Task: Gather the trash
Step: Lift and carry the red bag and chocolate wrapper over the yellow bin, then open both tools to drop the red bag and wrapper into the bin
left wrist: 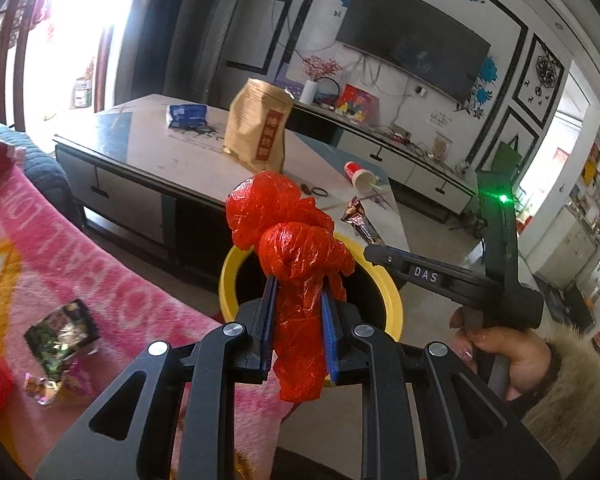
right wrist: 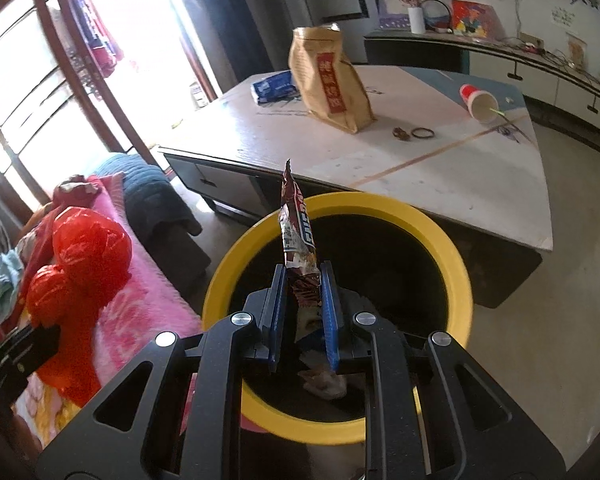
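The left gripper [left wrist: 298, 284] is clamped on a crumpled red plastic bag [left wrist: 290, 232], whose bulk bulges above the blue pads while a tail hangs below them; the bag covers most of the near rim of the yellow-rimmed bin [left wrist: 390, 300] behind it, so only arcs of the rim show in the left wrist view. The right gripper [right wrist: 303, 280] is clamped on a brown snack wrapper [right wrist: 296, 236] standing upright between its pads, directly over the bin's dark opening [right wrist: 380, 264]; the wrapper's print is only partly legible. In the bin's bottom a pale crumpled scrap [right wrist: 326, 384] lies half hidden behind the gripper frame, and what it is cannot be told. In the left wrist view the right gripper's body [left wrist: 440, 276] enters from the right, held by a hand [left wrist: 512, 356] in a fur-cuffed sleeve; its fingertips are lost behind the red bag. On the low table [right wrist: 420, 168] stand a brown paper bag [right wrist: 332, 84], a blue packet [right wrist: 274, 86], a tipped red-and-white paper cup [right wrist: 478, 102] with a straw, and a dark ring [right wrist: 422, 133] beside a small unidentifiable brown item. On the pink blanket [left wrist: 112, 280] lie foil wrappers [left wrist: 62, 334], one cut by glare. The window area is overexposed and unreadable.
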{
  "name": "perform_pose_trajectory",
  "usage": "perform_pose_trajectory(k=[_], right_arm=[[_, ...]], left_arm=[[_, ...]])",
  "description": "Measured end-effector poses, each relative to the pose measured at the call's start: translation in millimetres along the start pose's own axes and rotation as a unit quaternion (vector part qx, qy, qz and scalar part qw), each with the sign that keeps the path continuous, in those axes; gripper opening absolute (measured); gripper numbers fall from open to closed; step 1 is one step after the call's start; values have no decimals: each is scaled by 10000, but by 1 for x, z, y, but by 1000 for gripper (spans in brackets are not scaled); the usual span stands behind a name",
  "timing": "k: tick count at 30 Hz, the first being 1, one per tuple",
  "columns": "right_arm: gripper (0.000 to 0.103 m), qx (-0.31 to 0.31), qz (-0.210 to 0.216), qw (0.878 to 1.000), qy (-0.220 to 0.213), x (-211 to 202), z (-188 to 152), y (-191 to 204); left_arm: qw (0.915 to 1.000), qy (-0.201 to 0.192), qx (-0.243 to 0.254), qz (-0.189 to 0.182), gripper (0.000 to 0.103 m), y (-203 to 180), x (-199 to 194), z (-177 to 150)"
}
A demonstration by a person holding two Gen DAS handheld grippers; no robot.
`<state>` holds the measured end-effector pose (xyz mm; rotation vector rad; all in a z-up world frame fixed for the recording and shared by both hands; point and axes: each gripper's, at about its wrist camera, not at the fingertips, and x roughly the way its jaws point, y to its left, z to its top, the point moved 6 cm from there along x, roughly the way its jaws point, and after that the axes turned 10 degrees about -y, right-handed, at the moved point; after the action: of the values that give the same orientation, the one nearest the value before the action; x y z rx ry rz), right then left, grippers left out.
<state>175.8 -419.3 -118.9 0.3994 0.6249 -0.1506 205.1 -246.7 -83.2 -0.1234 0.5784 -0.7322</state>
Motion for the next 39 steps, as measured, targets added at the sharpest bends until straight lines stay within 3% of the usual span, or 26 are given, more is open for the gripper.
perform_pose_trajectory(k=[23, 27, 28, 31, 33, 35, 37, 39], right_arm=[[12, 369, -314, 9982, 367, 16, -9, -44], [17, 466, -269, 9976, 436, 17, -11, -45], [22, 470, -304, 9975, 425, 16, -11, -46], [29, 481, -339, 9975, 383, 14, -11, -48], [33, 517, -355, 9975, 315, 11, -9, -49], [41, 523, -385, 9976, 219, 7, -6, -49], [45, 505, -371, 9980, 85, 2, -1, -45], [50, 421, -343, 9985, -69, -3, 5, -38]], left_arm=[[9984, 552, 88, -43, 19, -12, 66, -24], [9981, 616, 63, -50, 21, -12, 78, -26], [9980, 634, 25, -64, 26, -12, 81, -26], [9981, 619, -6, -26, 57, -10, 84, -25], [9983, 580, -35, -30, 67, -10, 82, -24], [9987, 501, -24, 36, 87, -8, 77, -21], [9991, 417, -63, 87, 95, -4, 69, -18], [9993, 320, -80, 173, 96, 0, 60, -15]])
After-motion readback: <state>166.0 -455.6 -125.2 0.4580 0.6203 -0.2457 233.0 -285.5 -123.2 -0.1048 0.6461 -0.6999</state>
